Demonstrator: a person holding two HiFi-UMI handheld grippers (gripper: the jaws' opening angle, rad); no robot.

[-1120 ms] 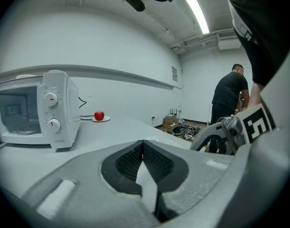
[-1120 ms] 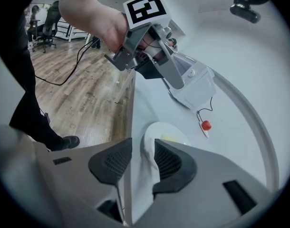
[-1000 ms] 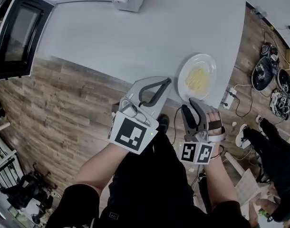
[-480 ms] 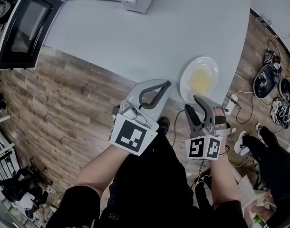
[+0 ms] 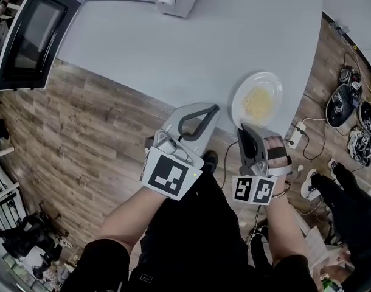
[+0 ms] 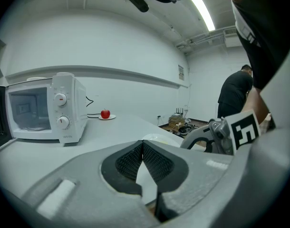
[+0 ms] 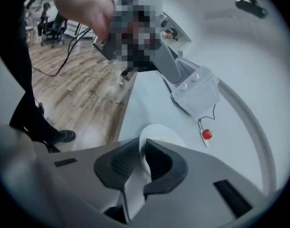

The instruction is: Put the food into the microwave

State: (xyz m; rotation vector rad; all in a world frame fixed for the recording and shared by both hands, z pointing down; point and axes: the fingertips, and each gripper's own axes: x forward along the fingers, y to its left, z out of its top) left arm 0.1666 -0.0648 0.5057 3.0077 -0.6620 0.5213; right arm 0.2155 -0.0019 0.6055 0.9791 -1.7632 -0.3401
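Nearest, the left gripper (image 6: 143, 144), grey moulded plastic with black ribbed pads, is clenched on nothing, pad tips touching, at the table's front edge. The right gripper (image 7: 141, 148), same build, has just been closing its jaws and now clamps the near rim of the round white plate (image 5: 275, 87). The plate sits near the front edge of the smooth pale grey table (image 5: 173, 47), with yellow stringy food (image 5: 257, 100) piled in its middle. Only the head view shows the food and the brown wood-plank floor (image 5: 82, 132). Farther back is a white boxy microwave (image 6: 45, 108) with two round knobs, its black-framed door (image 5: 27, 35) swung open. Only the gripper views show a red apple (image 6: 105, 113) on a small white dish (image 6: 110, 117) near the microwave.
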